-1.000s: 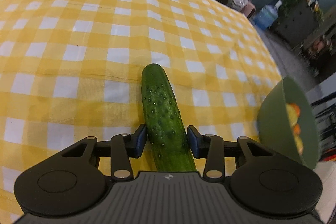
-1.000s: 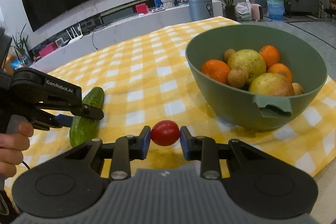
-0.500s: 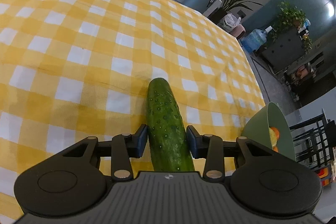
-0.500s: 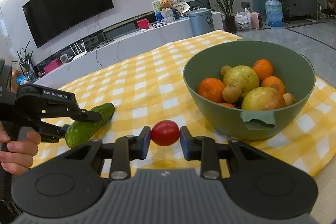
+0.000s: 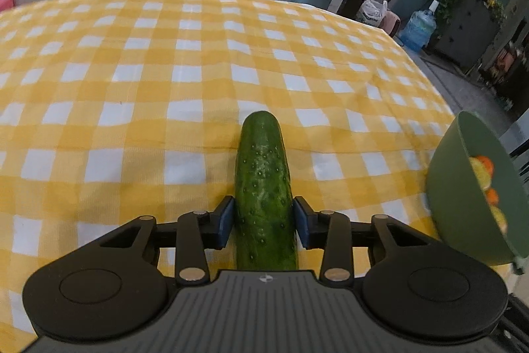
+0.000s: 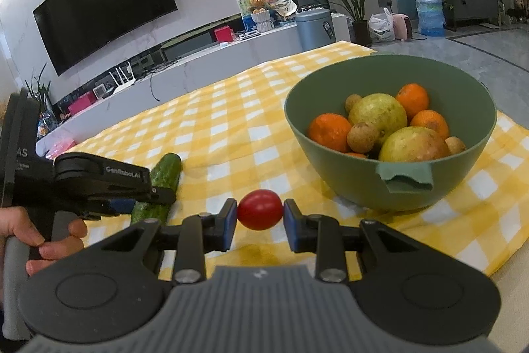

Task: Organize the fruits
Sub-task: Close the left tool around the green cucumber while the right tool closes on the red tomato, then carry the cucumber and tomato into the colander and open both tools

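A green cucumber (image 5: 264,187) lies lengthwise between the fingers of my left gripper (image 5: 264,220), low over the yellow checked cloth. The jaws are opening, but both pads still look to touch its sides. The right wrist view shows the same cucumber (image 6: 165,174) at lower left, with the left gripper (image 6: 145,200) on it and a person's hand (image 6: 39,237) on the handle. My right gripper (image 6: 260,220) is shut on a small red tomato (image 6: 260,210), held in front of a green bowl (image 6: 380,187) of oranges, pears and small brown fruits.
The green bowl (image 5: 459,207) stands at the right edge of the left wrist view, near the table's corner. Yellow checked cloth (image 5: 165,71) stretches far ahead. Beyond the table are a white TV bench (image 6: 198,62), a grey bin (image 6: 314,25) and potted plants.
The left gripper tipped and shifted with the cucumber, then came back close to where it was; its view now takes in more of the room. The right gripper kept the tomato almost still.
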